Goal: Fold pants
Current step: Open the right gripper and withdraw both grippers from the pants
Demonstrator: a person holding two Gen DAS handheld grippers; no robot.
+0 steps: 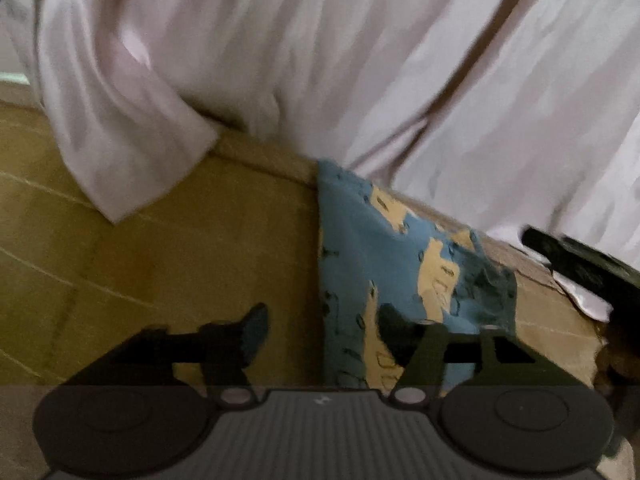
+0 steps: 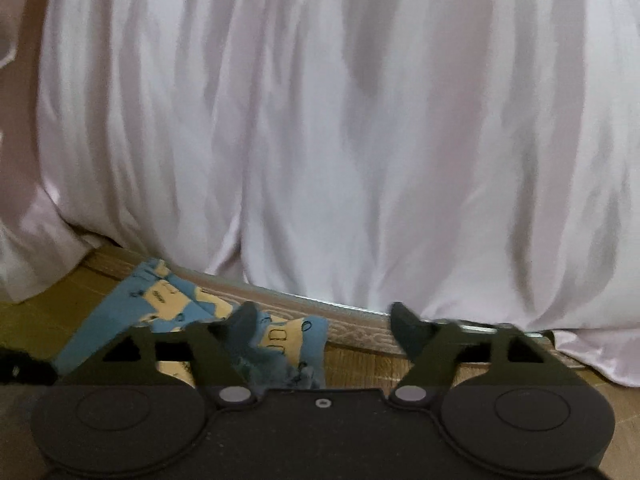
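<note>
The pants [image 1: 400, 264] are blue with a yellow print and lie as a long strip on a yellowish surface, bunched at their right side. My left gripper [image 1: 322, 314] is open at the strip's left edge, its right finger [image 1: 396, 332] over the cloth and its left finger over bare surface. In the right wrist view the pants [image 2: 172, 304] lie at lower left, crumpled near the camera. My right gripper [image 2: 324, 310] is open, its left finger [image 2: 244, 320] over the cloth's end and nothing between the fingers. The right gripper [image 1: 580, 268] also shows at the left view's right edge.
White curtains [image 2: 320, 120] hang down to the surface right behind the pants, and one fold [image 1: 120, 140] drapes onto the yellowish surface [image 1: 180, 260] at left. A pale patterned border [image 2: 360, 332] runs along the far edge. A dark part of the left gripper [image 2: 20, 364] sits at far left.
</note>
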